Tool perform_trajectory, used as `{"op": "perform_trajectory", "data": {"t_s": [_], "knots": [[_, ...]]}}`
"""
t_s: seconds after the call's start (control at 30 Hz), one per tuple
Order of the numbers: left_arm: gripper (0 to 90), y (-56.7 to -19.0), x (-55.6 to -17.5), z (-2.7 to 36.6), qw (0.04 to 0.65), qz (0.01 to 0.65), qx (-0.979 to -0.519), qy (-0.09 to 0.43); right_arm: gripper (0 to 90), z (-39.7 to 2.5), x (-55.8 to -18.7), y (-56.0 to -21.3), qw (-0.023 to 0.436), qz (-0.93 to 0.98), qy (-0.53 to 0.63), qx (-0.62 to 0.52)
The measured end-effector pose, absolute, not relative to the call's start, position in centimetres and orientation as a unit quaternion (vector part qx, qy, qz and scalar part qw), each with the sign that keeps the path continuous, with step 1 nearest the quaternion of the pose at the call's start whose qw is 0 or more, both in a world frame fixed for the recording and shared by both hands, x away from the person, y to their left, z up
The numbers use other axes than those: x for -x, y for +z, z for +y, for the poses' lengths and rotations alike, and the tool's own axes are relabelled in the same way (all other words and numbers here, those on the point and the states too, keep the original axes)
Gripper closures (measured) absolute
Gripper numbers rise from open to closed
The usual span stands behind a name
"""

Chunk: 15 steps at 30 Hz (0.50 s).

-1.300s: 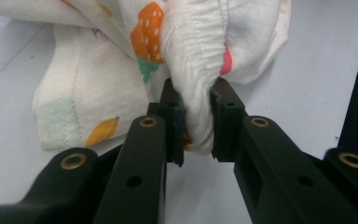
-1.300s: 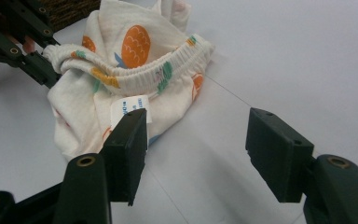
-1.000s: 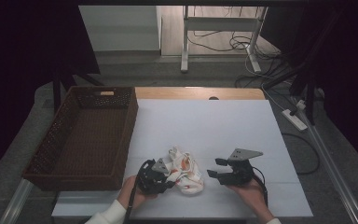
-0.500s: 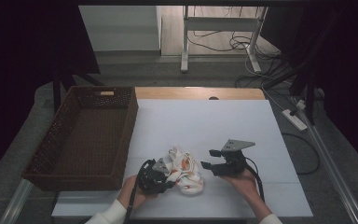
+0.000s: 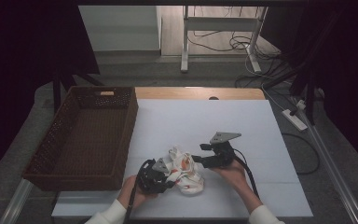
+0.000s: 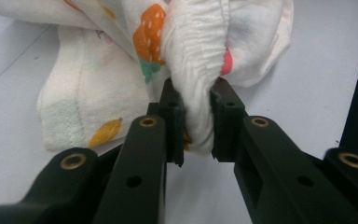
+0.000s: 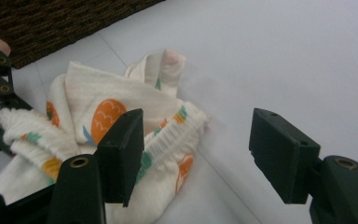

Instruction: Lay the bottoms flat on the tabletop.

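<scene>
Cloth (image 5: 185,170), white and crumpled with orange prints, lies on the smooth white table (image 5: 242,126) near its front edge in the high view, between the left gripper (image 5: 166,171) and the right gripper (image 5: 199,160); a woven brown basket (image 5: 121,140) stands at the left. Left gripper view: the black jaws pinch a ribbed, gathered hem of the soft cloth (image 6: 193,60). Right gripper view: the blocky jaws stand wide apart, and the elastic band of the cloth (image 7: 168,135) sits between them.
</scene>
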<state>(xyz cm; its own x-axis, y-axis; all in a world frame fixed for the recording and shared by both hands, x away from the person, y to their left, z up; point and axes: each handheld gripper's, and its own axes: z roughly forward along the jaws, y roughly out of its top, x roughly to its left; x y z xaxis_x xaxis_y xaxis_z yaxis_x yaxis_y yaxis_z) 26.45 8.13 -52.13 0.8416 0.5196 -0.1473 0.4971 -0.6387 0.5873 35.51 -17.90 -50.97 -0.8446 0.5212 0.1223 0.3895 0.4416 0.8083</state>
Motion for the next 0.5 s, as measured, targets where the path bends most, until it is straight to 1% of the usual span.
{"op": "perform_trajectory", "data": {"t_s": [0.33,0.5], "knots": [[77.8,-52.1,-26.4,8.1,0.319,0.283,-0.904,0.018,35.5,-15.9,-36.2,-50.7,0.073,0.86,0.44,-0.249],[77.8,-52.1,-26.4,8.2,0.32,0.283,-0.904,0.018,35.6,-15.0,-37.1,-51.2,0.067,0.868,0.428,-0.244]]}}
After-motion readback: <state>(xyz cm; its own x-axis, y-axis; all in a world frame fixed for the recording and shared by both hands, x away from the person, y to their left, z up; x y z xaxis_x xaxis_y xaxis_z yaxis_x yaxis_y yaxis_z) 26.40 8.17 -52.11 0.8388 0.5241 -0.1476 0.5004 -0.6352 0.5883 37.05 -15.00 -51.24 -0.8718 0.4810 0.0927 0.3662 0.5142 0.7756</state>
